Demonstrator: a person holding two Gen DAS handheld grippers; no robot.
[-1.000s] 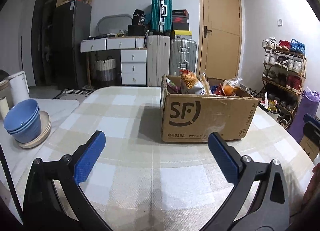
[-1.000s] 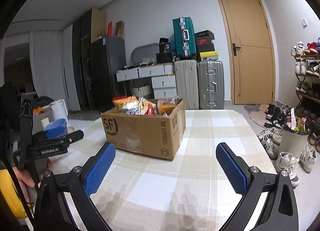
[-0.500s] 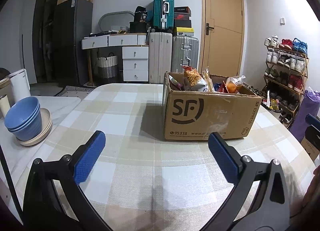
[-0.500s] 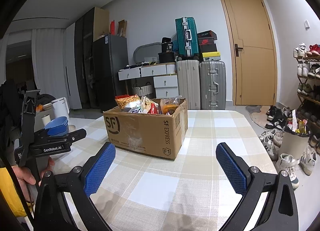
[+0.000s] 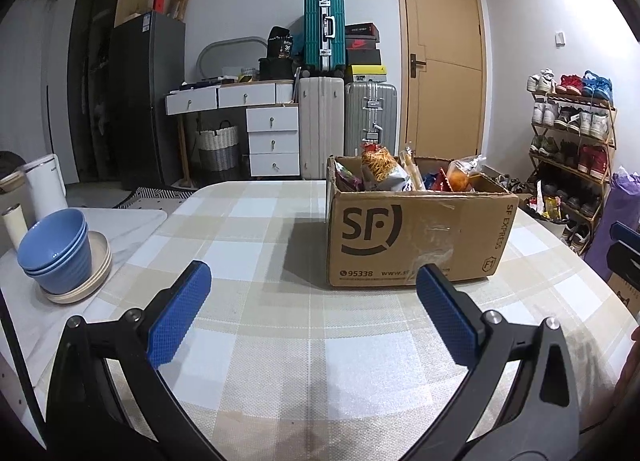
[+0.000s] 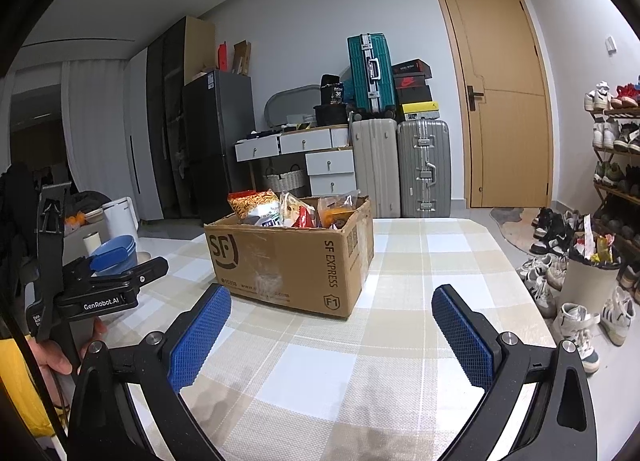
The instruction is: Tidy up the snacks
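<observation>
Item: SF Express cardboard box (image 5: 416,237), flaps open, standing on the checked-cloth counter (image 5: 248,245), toward its far right part. Contents: snack packets (image 5: 380,171) packed upright, tops above the rim, so each can be seen and taken from above; one shows noodle-like sticks, others red and orange. No snack lies loose on the cloth in either view.

Item: left tongs (image 5: 308,301), spread wide, holding nothing, touching nothing, raised above the counter and pointed at the box front.

Item: right tongs (image 6: 332,325), likewise wide apart and empty, aimed at the box corner.

Adjacent: stacked blue bowls (image 5: 56,249) on a plate, on the white surface at left, well apart from the box.

Status: fits snacks gathered into the box, or a full box awaiting sorting.
</observation>
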